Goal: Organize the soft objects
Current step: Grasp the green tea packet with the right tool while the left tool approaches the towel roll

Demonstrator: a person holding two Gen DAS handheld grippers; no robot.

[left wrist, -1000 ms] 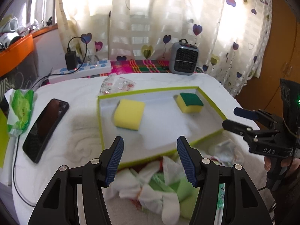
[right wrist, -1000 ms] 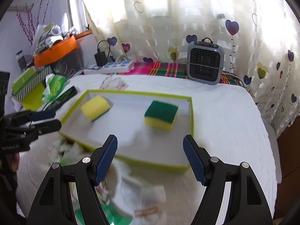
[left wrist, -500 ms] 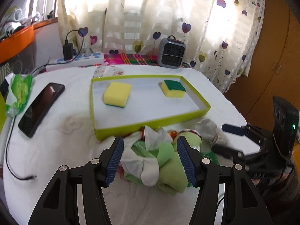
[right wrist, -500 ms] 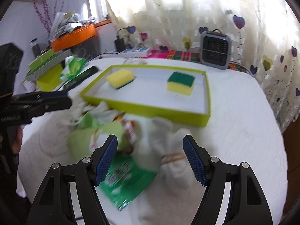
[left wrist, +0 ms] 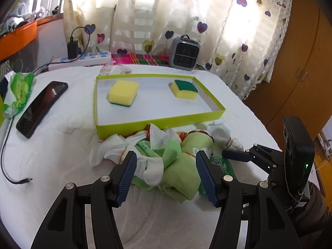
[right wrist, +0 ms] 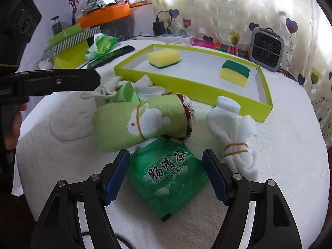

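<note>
A lime-edged tray (left wrist: pixel 159 122) (right wrist: pixel 238 101) holds two yellow-green sponges (left wrist: pixel 123 92) (left wrist: pixel 184 89) (right wrist: pixel 164 58) (right wrist: pixel 234 73). In front of it lies a heap of soft things: a rolled green rabbit towel (right wrist: pixel 137 122) (left wrist: pixel 182 172), banded white socks (right wrist: pixel 232 137) (left wrist: pixel 224 137), more white socks (left wrist: pixel 116 147) and a green tea packet (right wrist: pixel 170 174). My left gripper (left wrist: pixel 166 174) stands open just above the green towel and a white sock. Over the tea packet hovers my right gripper (right wrist: pixel 166 174), open, touching nothing.
A black phone (left wrist: pixel 41 108) and a green wrapper (left wrist: pixel 18 93) lie left of the tray. A small grey heater (left wrist: pixel 184 54) and a power strip (left wrist: pixel 87 59) stand at the back. A loose cable end (left wrist: pixel 22 180) lies front left. Boxes (right wrist: pixel 70 43) are stacked far left.
Both grippers have drawn back from over the tray and sunk toward the heap in front of it. The heap now fills the space between the fingers; both stay open.
</note>
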